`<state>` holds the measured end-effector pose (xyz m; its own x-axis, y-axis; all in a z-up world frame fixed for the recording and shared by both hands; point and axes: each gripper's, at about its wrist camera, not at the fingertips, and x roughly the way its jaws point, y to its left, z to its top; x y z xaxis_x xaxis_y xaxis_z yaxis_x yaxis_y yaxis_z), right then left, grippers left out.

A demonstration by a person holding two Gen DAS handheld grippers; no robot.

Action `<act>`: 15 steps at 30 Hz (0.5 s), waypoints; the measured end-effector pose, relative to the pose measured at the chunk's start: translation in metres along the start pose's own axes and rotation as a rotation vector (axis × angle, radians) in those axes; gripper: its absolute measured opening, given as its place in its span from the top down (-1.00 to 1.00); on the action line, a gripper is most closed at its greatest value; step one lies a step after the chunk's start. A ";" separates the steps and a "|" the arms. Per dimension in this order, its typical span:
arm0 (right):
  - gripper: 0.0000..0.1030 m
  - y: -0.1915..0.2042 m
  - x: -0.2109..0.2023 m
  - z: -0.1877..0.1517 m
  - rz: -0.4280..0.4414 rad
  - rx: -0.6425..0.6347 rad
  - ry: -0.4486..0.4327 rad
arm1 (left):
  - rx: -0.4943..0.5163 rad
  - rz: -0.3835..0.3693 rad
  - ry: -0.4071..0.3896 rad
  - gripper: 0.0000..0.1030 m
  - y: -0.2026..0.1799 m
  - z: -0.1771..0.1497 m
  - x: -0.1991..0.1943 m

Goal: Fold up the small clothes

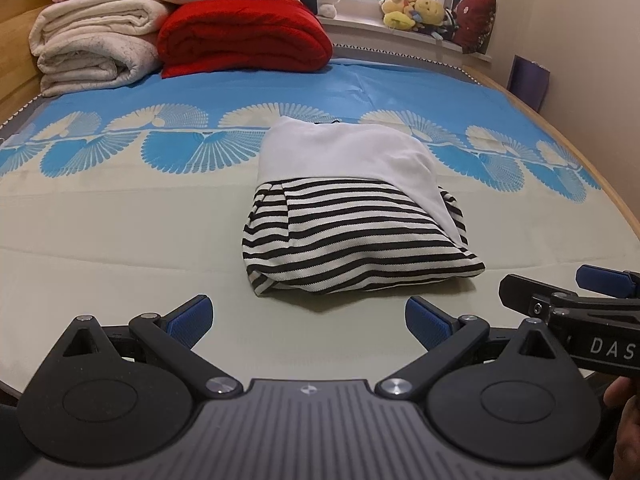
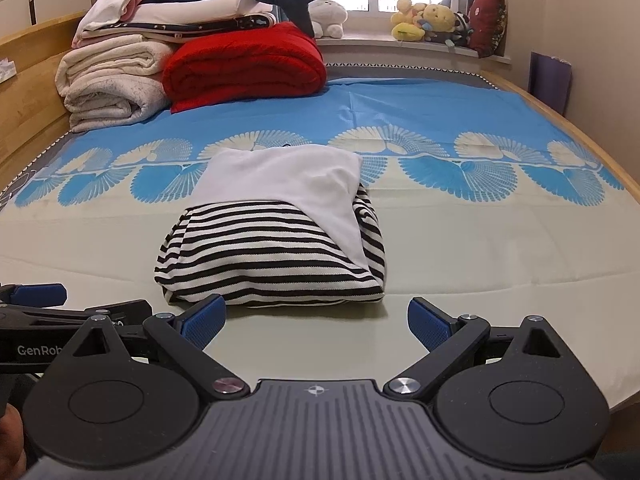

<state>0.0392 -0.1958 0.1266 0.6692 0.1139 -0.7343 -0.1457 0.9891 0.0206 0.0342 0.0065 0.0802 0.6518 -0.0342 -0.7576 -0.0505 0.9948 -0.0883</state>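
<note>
A small garment (image 1: 352, 216) lies folded on the bed, black-and-white striped at the near part with a plain white panel laid over its far part. The same garment (image 2: 276, 236) fills the middle of the right wrist view. My left gripper (image 1: 308, 320) is open just short of its near edge, nothing between the blue pads. My right gripper (image 2: 316, 322) is open too, close to the garment's near hem and empty. Each gripper shows at the edge of the other's view, side by side.
The bed sheet (image 1: 120, 240) is pale near me and blue with fan patterns farther back. Folded white towels (image 1: 92, 48) and a red blanket (image 1: 244, 36) are stacked at the back left. Plush toys (image 2: 432, 20) line the windowsill. The wooden bed rim (image 2: 560, 108) curves along the right.
</note>
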 end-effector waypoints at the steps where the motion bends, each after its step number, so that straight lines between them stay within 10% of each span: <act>1: -0.89 0.000 0.000 0.000 0.000 0.000 0.000 | -0.001 0.000 0.000 -0.99 0.000 0.000 0.000; 15: -0.89 0.000 0.002 0.001 -0.004 -0.001 -0.005 | -0.009 -0.004 0.005 -0.99 0.002 0.001 0.004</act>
<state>0.0414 -0.1956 0.1258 0.6735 0.1102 -0.7309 -0.1437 0.9895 0.0168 0.0376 0.0084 0.0781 0.6483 -0.0383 -0.7604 -0.0552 0.9937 -0.0971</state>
